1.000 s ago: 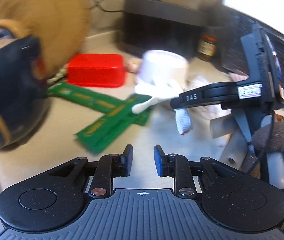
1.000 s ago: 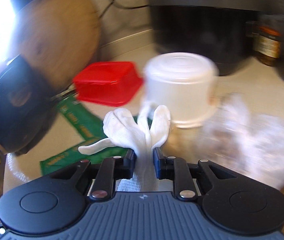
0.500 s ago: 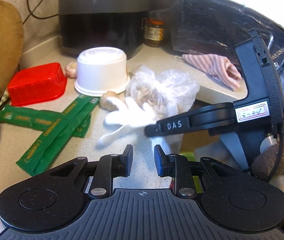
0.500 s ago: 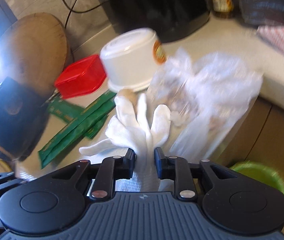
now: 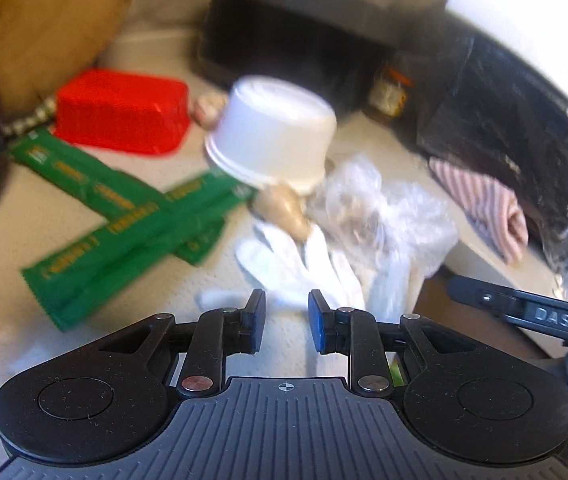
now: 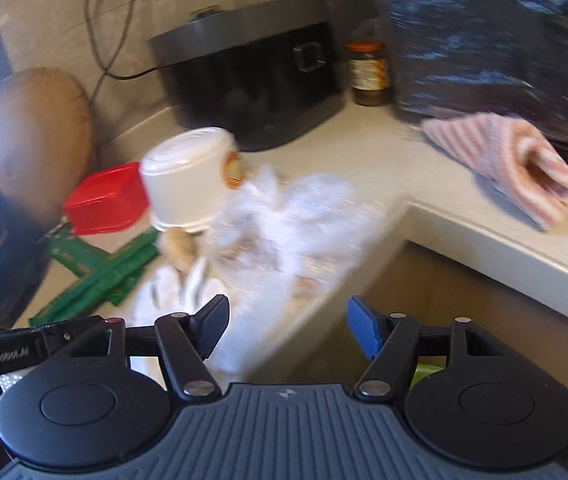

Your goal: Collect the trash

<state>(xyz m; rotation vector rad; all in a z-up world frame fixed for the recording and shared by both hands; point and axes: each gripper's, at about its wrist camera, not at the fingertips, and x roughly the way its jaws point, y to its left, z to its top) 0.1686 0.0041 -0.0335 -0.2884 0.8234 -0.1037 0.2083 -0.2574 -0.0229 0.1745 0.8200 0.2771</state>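
Both cams are wrist fisheyes, each looking fwd and down along its own fingers, close over the counter (image 5: 44,232).

Left wrist view: own fingers bottom centre, facing the white cup (image 5: 272,136) at mid-frame, green packets (image 5: 124,224) centre-left.

Right wrist view: sits further right, past the counter edge, w/ striped cloth (image 6: 516,160) at right.

Shared: cup, packets, red tub (image 6: 104,204), plastic bag (image 6: 284,224), black cooker (image 6: 252,80), jar (image 6: 368,74). All blurred.

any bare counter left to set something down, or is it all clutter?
Bare counter lies between the black cooker, the clear plastic bag and the striped cloth. Another patch sits in front of the green packets. It is crowded around the white tub, red container and white glove.
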